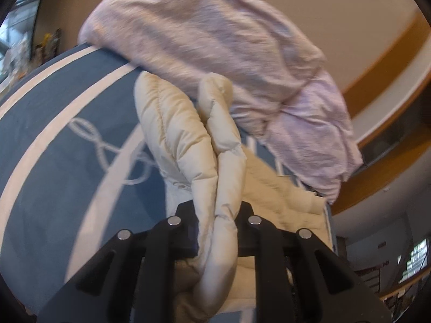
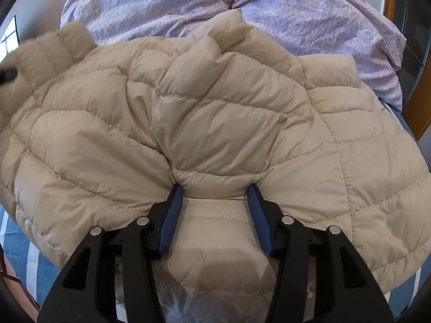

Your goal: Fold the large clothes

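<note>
Left gripper: jaws pinched on a quilted fold of the cream puffer jacket. The fabric bunches between the black arms and fills the gap; the pads themselves are hidden by it. The gripped part rises off the bed as a narrow puffy column, blurred slightly. Below and to the right of it more of the jacket lies flat on the bed.

Right gripper: jaws about half spread, blue pads pressing from both sides into a thick quilted roll of the puffer jacket. The fabric puckers at both pad tips, so this reads as a hold on a wide fold, not a free gap.

Jacket position: spread across the bed, quilted outer side up, bulk lying ahead of the right gripper. Its far left corner is lifted and blurred in the right wrist view, with a dark shape at the frame edge there; cannot tell what that shape is.

Bed surface: blue bedspread with white stripes and a white rope pattern. A crumpled lilac duvet lies beyond the jacket, touching its far edge. Orange wooden trim runs behind the bed.
</note>
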A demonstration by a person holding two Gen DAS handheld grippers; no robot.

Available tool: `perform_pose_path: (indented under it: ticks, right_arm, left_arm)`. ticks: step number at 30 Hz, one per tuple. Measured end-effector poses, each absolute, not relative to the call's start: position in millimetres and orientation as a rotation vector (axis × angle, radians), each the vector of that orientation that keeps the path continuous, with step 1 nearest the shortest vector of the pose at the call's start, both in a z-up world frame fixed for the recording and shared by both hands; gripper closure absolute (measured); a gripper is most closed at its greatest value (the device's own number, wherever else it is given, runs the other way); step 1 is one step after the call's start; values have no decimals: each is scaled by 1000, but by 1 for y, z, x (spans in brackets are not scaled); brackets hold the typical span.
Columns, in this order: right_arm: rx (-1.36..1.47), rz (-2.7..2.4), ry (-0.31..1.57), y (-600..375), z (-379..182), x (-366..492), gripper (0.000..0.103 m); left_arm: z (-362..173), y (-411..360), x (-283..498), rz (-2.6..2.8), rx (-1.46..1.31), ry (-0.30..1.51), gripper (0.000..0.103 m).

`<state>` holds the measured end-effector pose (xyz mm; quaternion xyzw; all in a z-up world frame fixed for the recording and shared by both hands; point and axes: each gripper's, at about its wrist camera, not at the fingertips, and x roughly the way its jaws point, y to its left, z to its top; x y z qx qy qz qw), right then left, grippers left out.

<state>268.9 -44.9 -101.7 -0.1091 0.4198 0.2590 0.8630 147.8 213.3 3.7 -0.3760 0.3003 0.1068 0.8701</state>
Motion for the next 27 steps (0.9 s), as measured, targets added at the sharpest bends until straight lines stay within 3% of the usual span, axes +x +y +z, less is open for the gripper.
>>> perform_pose_path:
  ticks: [9,27]
  right_arm:
    - [-224,548,881,-46,-102,269,51]
    - [-167,551,881,-49,-101,267,51]
  left_arm:
    - [31,147,186,57,-735,614,87]
    - [30,64,239,-157,-699,664,88]
